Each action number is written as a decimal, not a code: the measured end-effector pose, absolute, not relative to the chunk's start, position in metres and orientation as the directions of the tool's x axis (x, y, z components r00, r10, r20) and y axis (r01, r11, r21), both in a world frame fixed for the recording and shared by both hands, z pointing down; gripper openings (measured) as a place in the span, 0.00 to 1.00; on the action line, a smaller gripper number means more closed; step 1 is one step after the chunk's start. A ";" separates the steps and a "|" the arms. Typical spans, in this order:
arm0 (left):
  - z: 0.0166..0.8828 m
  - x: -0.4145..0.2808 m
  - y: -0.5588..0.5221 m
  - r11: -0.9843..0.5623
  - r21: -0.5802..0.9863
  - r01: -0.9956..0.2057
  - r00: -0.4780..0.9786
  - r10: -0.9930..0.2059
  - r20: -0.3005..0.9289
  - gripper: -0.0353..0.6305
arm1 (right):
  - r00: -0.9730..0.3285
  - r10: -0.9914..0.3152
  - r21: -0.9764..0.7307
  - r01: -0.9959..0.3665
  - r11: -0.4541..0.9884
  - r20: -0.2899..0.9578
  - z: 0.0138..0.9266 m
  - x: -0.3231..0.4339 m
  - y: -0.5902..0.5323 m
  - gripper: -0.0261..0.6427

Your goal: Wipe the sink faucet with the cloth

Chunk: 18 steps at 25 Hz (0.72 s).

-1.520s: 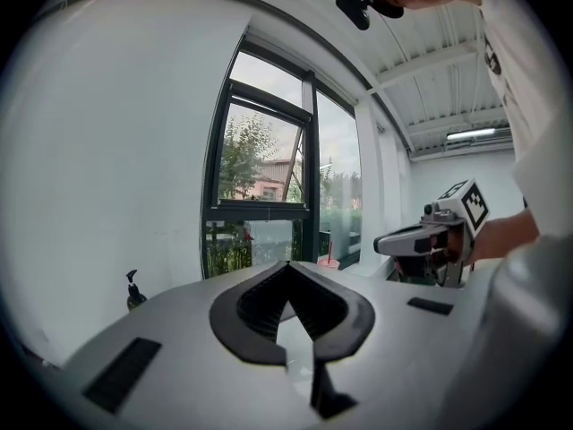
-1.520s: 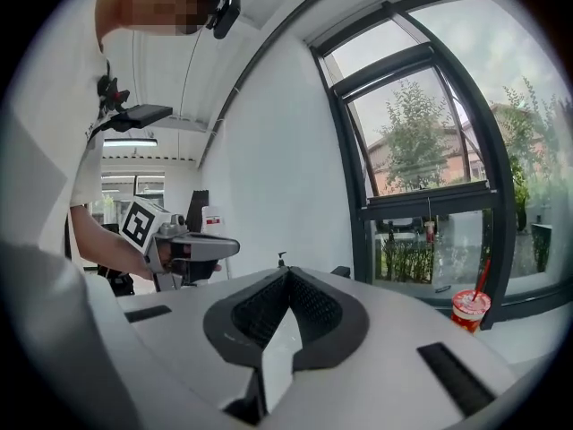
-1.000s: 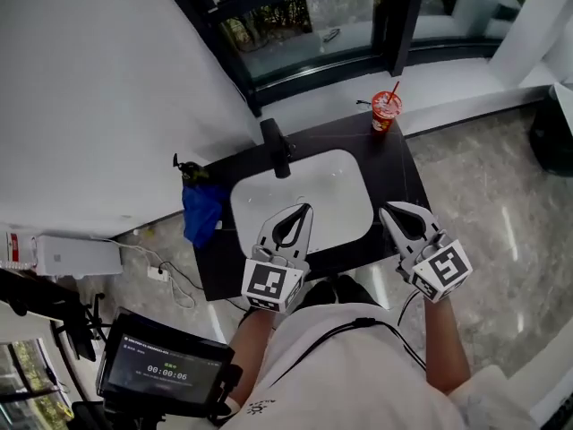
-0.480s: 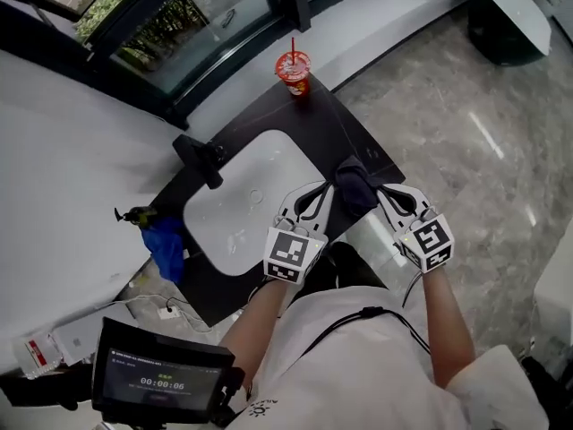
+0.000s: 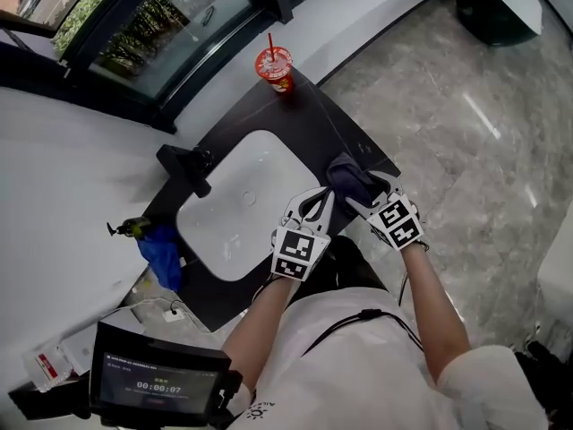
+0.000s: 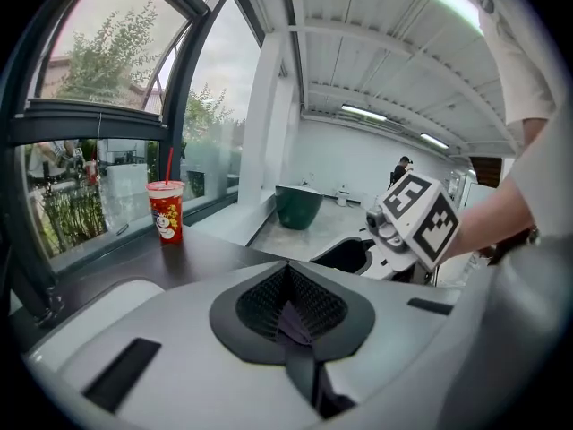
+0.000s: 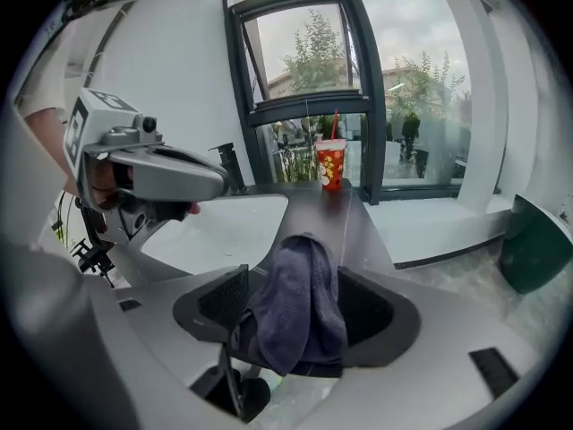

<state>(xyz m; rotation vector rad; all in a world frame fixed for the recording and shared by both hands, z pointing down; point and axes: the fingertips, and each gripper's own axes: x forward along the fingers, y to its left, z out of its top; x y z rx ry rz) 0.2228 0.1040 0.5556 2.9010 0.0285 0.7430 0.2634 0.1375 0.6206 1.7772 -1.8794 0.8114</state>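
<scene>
Now right tool (image 5: 365, 195) closer, jaws just opened around cloth (image 5: 346, 174) (dark).

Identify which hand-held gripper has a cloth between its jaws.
The right hand-held gripper: the dark grey cloth lies between its jaws, which have just been opening. The left hand-held gripper is shut and empty.

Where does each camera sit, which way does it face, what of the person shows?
Head view: on the head, steeply down at sink; torso, left gripper, right gripper.
Left gripper view: over its shut fingers toward cup, window; right forearm.
Right gripper view: over just-opened fingers, cloth between, toward faucet; left arm.
Gripper views share the cup.
</scene>
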 end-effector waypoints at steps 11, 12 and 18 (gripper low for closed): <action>0.554 0.205 0.083 -0.984 0.157 -0.081 0.879 0.003 0.476 0.04 | -0.070 -0.604 -0.041 -0.997 0.061 0.794 0.670 0.267 0.118 0.26; 0.554 0.203 0.081 -0.984 0.156 -0.089 0.880 -0.004 0.475 0.04 | -0.070 -0.604 -0.040 -0.997 0.063 0.794 0.671 0.267 0.119 0.25; 0.542 0.188 0.064 -0.977 0.152 -0.147 0.887 -0.062 0.458 0.04 | -0.100 -0.654 -0.076 -0.995 0.065 0.750 0.641 0.262 0.113 0.22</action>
